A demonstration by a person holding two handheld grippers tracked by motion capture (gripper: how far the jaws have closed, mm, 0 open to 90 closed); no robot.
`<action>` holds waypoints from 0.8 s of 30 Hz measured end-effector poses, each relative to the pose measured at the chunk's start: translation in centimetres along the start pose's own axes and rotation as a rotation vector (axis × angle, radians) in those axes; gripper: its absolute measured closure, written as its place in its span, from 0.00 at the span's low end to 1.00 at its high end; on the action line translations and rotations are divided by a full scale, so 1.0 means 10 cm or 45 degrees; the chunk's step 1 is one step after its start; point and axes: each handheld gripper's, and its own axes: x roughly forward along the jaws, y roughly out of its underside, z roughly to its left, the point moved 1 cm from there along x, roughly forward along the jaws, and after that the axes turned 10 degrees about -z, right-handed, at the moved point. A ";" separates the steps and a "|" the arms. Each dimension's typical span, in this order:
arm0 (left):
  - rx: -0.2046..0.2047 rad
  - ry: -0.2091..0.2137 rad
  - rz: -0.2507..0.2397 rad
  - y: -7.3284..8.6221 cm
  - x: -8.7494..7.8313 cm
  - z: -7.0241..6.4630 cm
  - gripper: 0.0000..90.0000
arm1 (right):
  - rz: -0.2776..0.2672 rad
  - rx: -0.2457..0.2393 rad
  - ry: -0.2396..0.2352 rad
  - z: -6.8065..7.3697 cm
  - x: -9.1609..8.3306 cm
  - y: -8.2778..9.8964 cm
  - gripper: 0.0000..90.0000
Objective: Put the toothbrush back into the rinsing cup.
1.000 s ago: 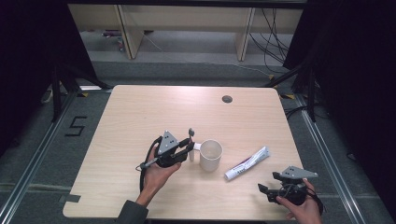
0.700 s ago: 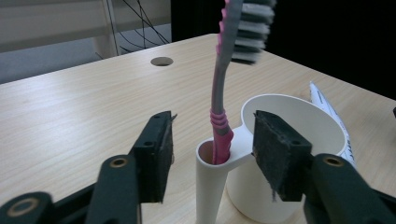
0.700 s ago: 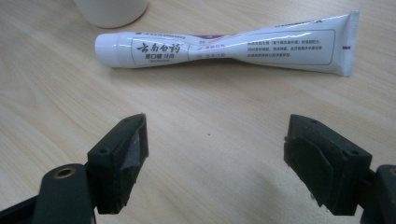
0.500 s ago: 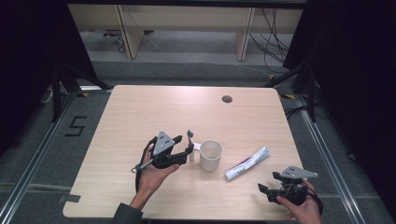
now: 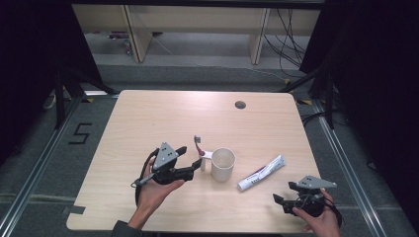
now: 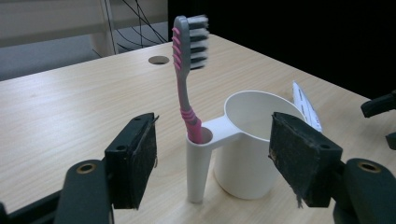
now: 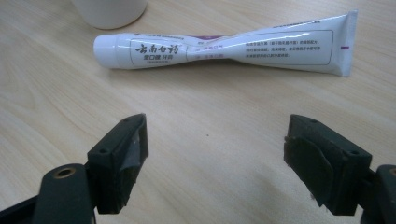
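On the table, the white cup holds the toothbrush upright in its side tube. At its nine o'clock, the left gripper has just opened wide and backed off, releasing it. The right gripper gapes empty at five o'clock, toothpaste next.

Pink toothbrush stands upright in white cup's side holder.
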 end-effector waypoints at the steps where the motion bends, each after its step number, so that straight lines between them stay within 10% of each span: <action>1: 0.000 0.000 0.000 0.00 0.00 0.00 0.35 | 0.000 0.000 0.000 0.00 0.00 0.00 0.25; 24: -0.036 -0.020 0.108 0.37 -0.40 0.02 0.27 | -0.006 0.001 -0.013 -0.01 -0.02 0.01 0.25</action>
